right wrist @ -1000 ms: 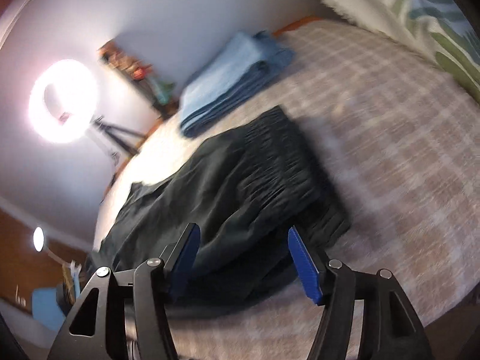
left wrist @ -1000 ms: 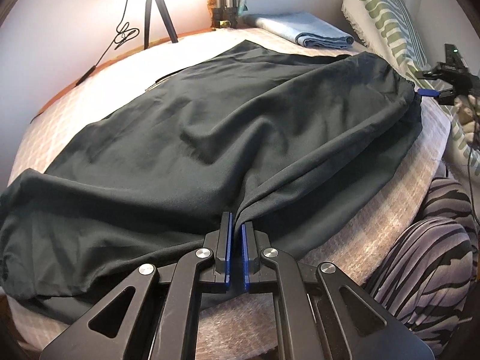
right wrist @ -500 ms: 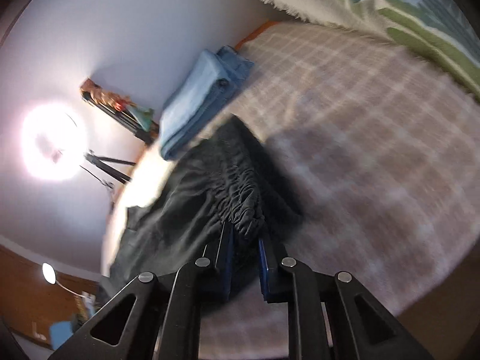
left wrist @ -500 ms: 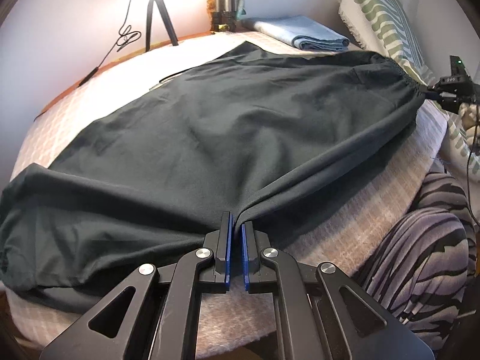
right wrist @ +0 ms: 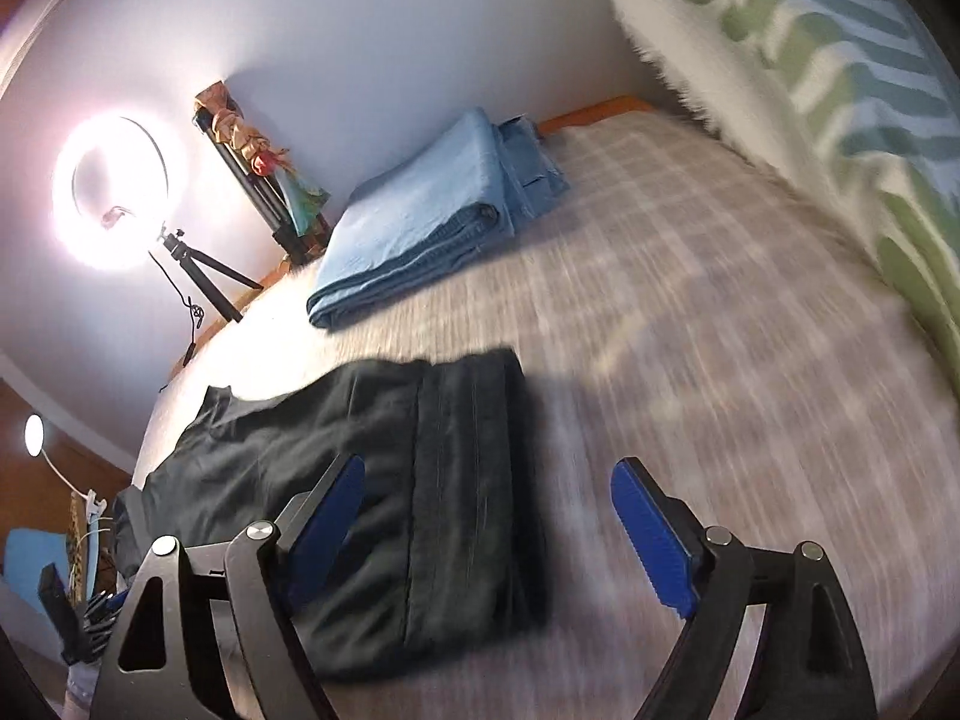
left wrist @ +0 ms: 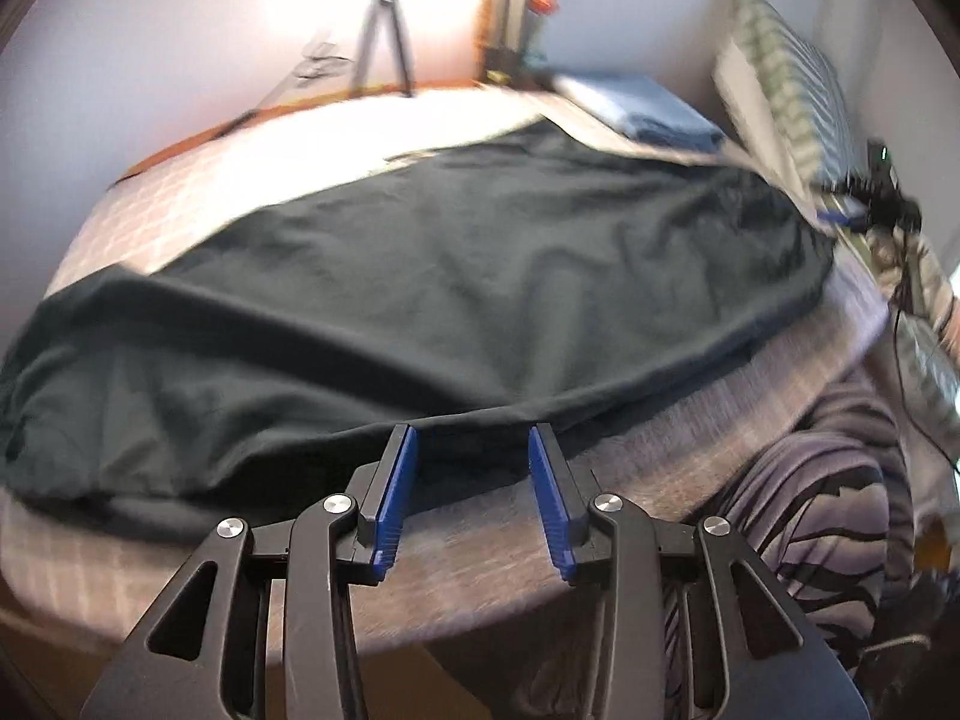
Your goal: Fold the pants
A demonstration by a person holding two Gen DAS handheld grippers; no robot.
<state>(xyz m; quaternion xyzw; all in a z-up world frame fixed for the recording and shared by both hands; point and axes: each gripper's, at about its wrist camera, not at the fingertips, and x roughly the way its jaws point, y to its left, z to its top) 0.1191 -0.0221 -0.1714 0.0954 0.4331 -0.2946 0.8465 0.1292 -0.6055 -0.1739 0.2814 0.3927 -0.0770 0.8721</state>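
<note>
Dark green-black pants lie spread flat on the checked bed cover, folded lengthwise. My left gripper is open and empty, just off the pants' near edge. In the right wrist view the elastic waistband end lies flat on the bed. My right gripper is open and empty, hovering over the waistband end; it also shows at the far right in the left wrist view.
A folded blue cloth lies near the bed's far edge. A green-striped pillow lines the right side. A ring light on a tripod stands by the wall. A zebra-striped cushion sits beside the bed's near edge.
Both grippers have opened and let go of the pants, which now lie flat. The left gripper has drawn back slightly from the fabric edge.
</note>
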